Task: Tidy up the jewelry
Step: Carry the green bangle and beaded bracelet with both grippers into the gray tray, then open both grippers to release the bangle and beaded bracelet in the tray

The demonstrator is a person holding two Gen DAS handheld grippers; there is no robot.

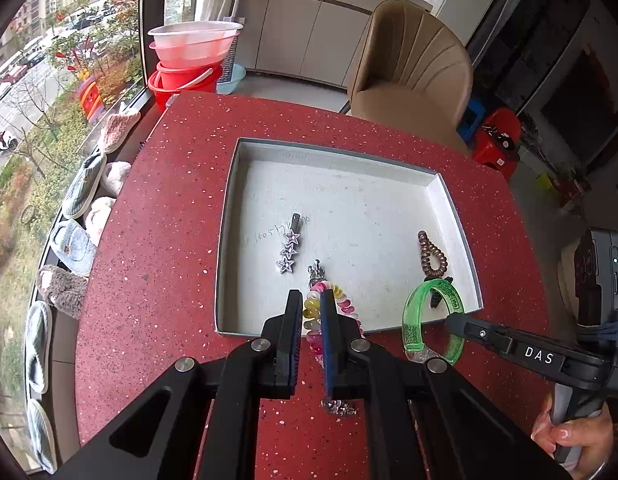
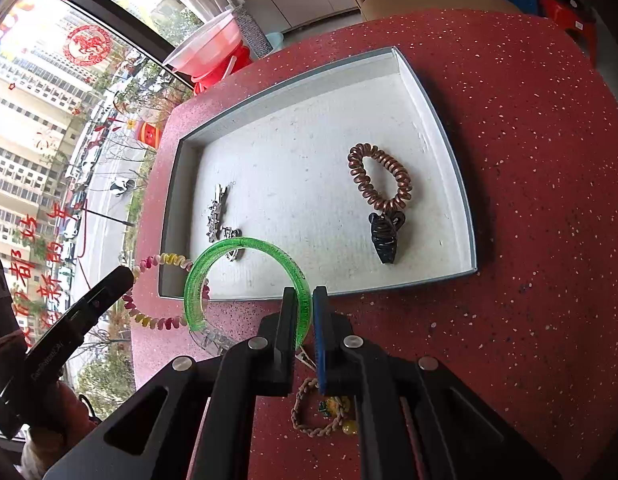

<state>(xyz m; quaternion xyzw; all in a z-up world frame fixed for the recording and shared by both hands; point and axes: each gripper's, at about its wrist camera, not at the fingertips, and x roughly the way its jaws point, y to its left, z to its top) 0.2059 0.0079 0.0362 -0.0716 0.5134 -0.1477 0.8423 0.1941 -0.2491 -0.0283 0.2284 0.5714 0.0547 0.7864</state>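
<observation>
At frame centre, a star hair clip [image 1: 288, 251], copper coil tie [image 2: 379, 178] and black claw clip [image 2: 385, 238] are held in the white tray [image 1: 453, 204]. A pastel coil tie [image 1: 315, 312] is gripped by the left claw [image 1: 311, 314]; a green bangle [image 2: 245, 276] is clamped by the right claw [image 2: 304, 308], both at the tray's lower edge.

glossy translucent green plastic bangle [image 2: 245, 268], shiny pastel plastic coil hair tie [image 1: 333, 304], coppery glossy coil tie [image 2: 379, 178], sparkly metal star clip [image 1: 288, 254], matt rough white tray lining [image 2: 309, 152], speckled polished red tabletop [image 2: 529, 200], matt black gripper fingers [image 2: 287, 320].
</observation>
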